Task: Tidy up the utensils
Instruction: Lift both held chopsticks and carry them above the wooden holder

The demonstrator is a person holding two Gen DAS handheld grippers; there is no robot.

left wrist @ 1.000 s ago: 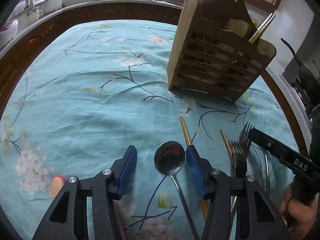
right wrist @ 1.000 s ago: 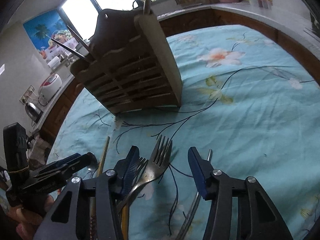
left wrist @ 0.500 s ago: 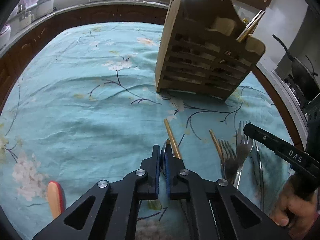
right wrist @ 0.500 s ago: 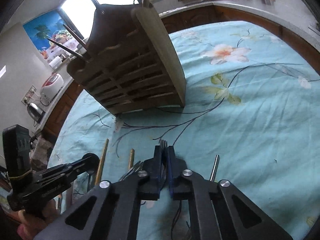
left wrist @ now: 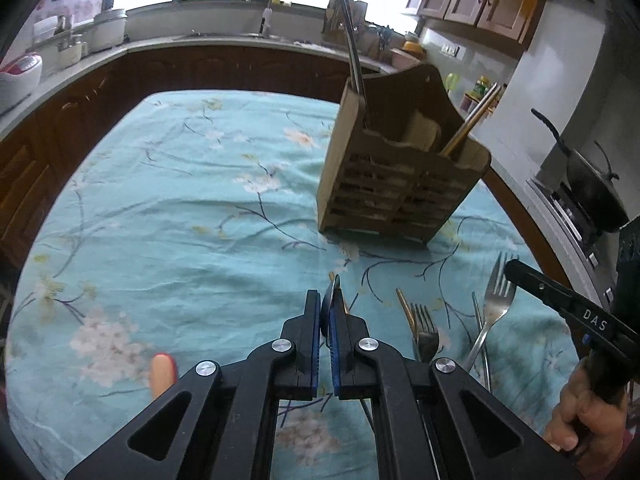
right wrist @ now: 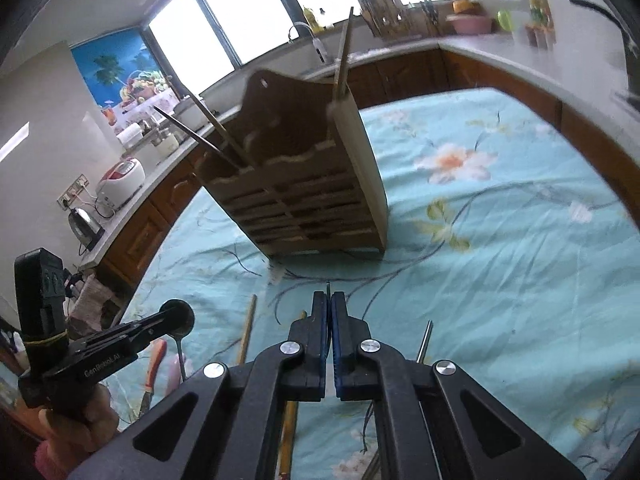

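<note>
Holding the spoon [left wrist: 335,292] edgewise in the clamped left gripper [left wrist: 326,312] and the fork [left wrist: 494,300] in the closed right gripper [right wrist: 329,312], we judge both stiff, slick and light, best pinched mid-handle, with the wooden caddy [left wrist: 396,184] ahead of the jaws.

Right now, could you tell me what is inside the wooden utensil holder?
The wooden utensil holder has chopsticks in one end compartment and a metal handle in the other. Their lower ends are hidden by the slatted front.
</note>
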